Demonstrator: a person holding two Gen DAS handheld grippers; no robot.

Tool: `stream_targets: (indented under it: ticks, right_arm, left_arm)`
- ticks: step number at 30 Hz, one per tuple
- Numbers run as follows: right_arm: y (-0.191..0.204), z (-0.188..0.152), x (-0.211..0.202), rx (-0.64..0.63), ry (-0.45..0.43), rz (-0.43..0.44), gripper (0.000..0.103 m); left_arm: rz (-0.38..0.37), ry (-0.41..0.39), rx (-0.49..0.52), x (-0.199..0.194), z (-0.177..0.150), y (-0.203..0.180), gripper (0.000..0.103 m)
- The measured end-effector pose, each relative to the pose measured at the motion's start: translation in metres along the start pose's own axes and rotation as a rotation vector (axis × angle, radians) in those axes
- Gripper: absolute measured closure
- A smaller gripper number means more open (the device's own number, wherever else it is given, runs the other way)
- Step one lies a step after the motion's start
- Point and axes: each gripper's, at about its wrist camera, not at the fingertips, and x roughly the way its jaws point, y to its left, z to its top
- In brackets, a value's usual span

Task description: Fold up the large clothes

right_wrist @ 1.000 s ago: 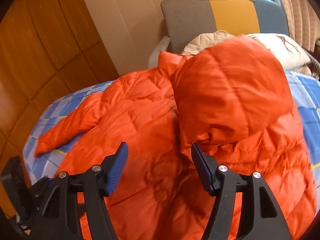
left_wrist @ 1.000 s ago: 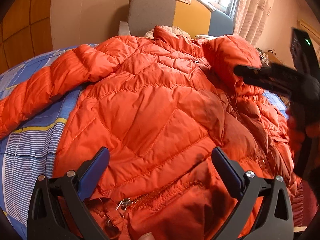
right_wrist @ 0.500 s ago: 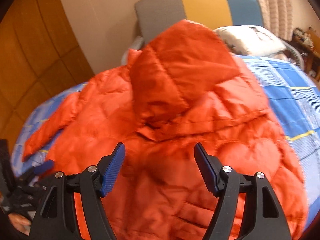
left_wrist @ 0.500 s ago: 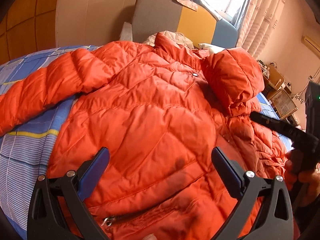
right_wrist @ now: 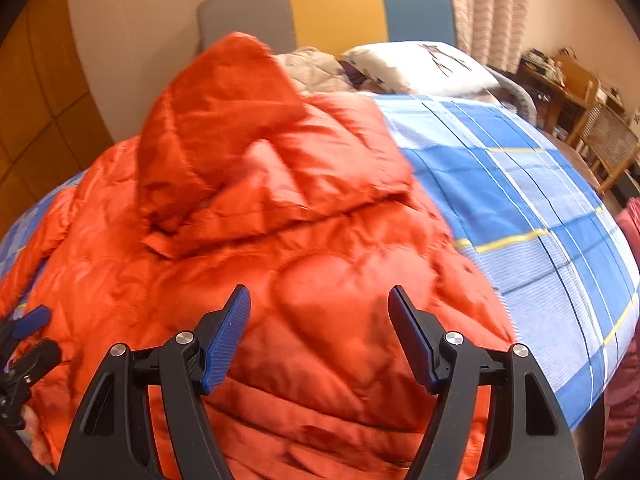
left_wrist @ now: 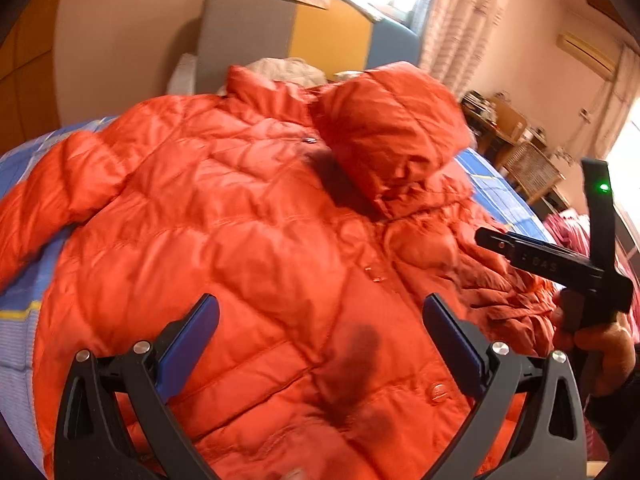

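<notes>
An orange quilted puffer jacket (left_wrist: 248, 240) lies spread front-up on the bed, its right sleeve (left_wrist: 396, 148) folded in over the chest and its left sleeve (left_wrist: 52, 200) stretched out to the left. My left gripper (left_wrist: 320, 328) hovers open over the lower front near the snap buttons, nothing between its blue pads. In the right wrist view the same jacket (right_wrist: 280, 280) fills the middle, the folded sleeve (right_wrist: 248, 152) lying on top. My right gripper (right_wrist: 320, 320) stands open above the jacket's side, holding nothing. The right gripper's body (left_wrist: 560, 264) shows at the right edge of the left wrist view.
A blue checked bedsheet (right_wrist: 540, 220) covers the bed to the jacket's right. A white pillow (right_wrist: 420, 64) and pale bedding lie at the headboard (right_wrist: 320, 12). Wooden chairs and a desk (right_wrist: 580, 112) stand past the bed's far right. A dark red cloth (right_wrist: 628, 320) hangs at the right edge.
Both grippers have drawn back from the folded sleeve toward the jacket's lower part. The right one swung right, showing more bedsheet, and its jaws opened a little wider. The sleeve stays folded over.
</notes>
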Motion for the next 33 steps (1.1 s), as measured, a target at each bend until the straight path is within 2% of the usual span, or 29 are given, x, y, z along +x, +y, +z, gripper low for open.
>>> stream_targets:
  ticks: [4, 9, 11, 12, 14, 19, 20, 21, 22, 25, 28, 30, 33]
  right_arm:
    - [-0.020, -0.005, 0.001, 0.039, -0.001, -0.042, 0.032]
    - [-0.031, -0.010, 0.009, 0.058, 0.012, -0.025, 0.027]
    - [-0.031, -0.012, 0.012, 0.049, 0.017, -0.015, 0.025]
    - [-0.033, -0.013, 0.012, 0.048, 0.018, -0.011, 0.024]
    - [-0.033, -0.013, 0.015, 0.048, 0.023, -0.003, 0.022]
    - [-0.034, -0.015, 0.021, 0.044, 0.040, 0.009, 0.019]
    - [-0.033, -0.014, 0.021, 0.044, 0.041, 0.009, 0.019]
    - [-0.033, -0.014, 0.021, 0.045, 0.043, 0.012, 0.018]
    - [-0.033, -0.013, 0.022, 0.047, 0.043, 0.014, 0.018]
    - [-0.035, -0.013, 0.022, 0.054, 0.040, 0.022, 0.018]
    - [-0.038, -0.013, 0.020, 0.074, 0.031, 0.032, 0.018]
    - [-0.039, -0.011, 0.020, 0.092, 0.026, 0.044, 0.018]
    - [-0.041, -0.008, 0.019, 0.117, 0.019, 0.069, 0.018]
  left_arm:
    - [-0.023, 0.003, 0.091, 0.008, 0.015, -0.019, 0.002]
    - [-0.029, -0.012, 0.165, 0.023, 0.039, -0.045, 0.007]
    - [-0.034, -0.009, 0.188, 0.032, 0.049, -0.054, 0.017]
    - [-0.028, -0.008, 0.196, 0.037, 0.054, -0.059, 0.021]
    - [-0.015, -0.020, 0.208, 0.045, 0.063, -0.066, 0.021]
    - [0.082, -0.049, 0.221, 0.068, 0.086, -0.080, 0.024]
    - [0.086, -0.041, 0.211, 0.075, 0.090, -0.080, 0.029]
    - [0.090, -0.023, 0.183, 0.083, 0.095, -0.076, 0.046]
    - [0.085, -0.013, 0.160, 0.086, 0.097, -0.073, 0.054]
    - [0.027, -0.017, 0.068, 0.086, 0.099, -0.052, 0.071]
    - [0.013, -0.029, 0.037, 0.078, 0.097, -0.038, 0.078]
    - [-0.021, -0.033, 0.014, 0.070, 0.093, -0.027, 0.078]
    - [-0.069, -0.024, 0.041, 0.065, 0.085, -0.018, 0.078]
